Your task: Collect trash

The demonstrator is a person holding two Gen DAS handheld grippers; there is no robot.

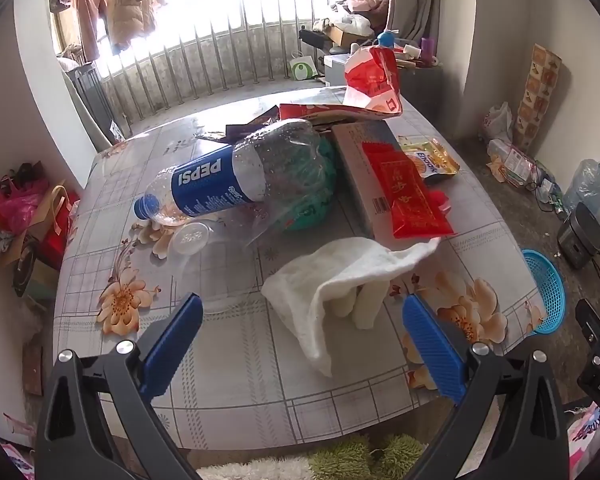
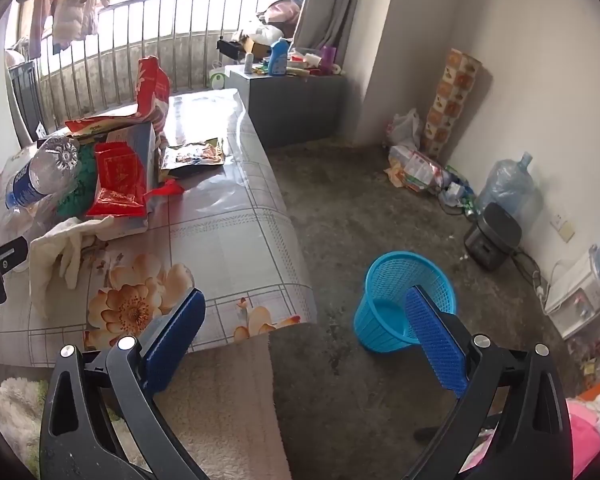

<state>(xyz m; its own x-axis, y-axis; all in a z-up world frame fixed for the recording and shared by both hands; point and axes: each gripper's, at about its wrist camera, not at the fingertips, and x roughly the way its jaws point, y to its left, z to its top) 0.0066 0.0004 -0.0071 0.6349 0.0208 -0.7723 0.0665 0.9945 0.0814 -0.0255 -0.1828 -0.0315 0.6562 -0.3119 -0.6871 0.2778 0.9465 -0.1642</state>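
A table (image 1: 228,364) with a flowered cloth holds trash. An empty Pepsi bottle (image 1: 236,172) lies on its side over a clear plastic cup (image 1: 204,240) and a green bag (image 1: 320,184). A white cloth glove (image 1: 340,284) lies crumpled near the front, also in the right wrist view (image 2: 60,248). Red packets (image 1: 408,192) rest on a cardboard box (image 1: 360,168). My left gripper (image 1: 302,312) is open above the table's front, the glove just beyond its fingers. My right gripper (image 2: 306,304) is open and empty over the floor beside the table. A blue mesh bin (image 2: 404,300) stands on the floor behind its right finger.
A red bag (image 1: 374,80) stands at the table's far end, a snack wrapper (image 1: 432,160) at its right. A grey cabinet (image 2: 296,108), railing, water jugs (image 2: 508,188), a black cooker (image 2: 492,236) and floor litter line the walls. A rug (image 2: 228,400) lies below.
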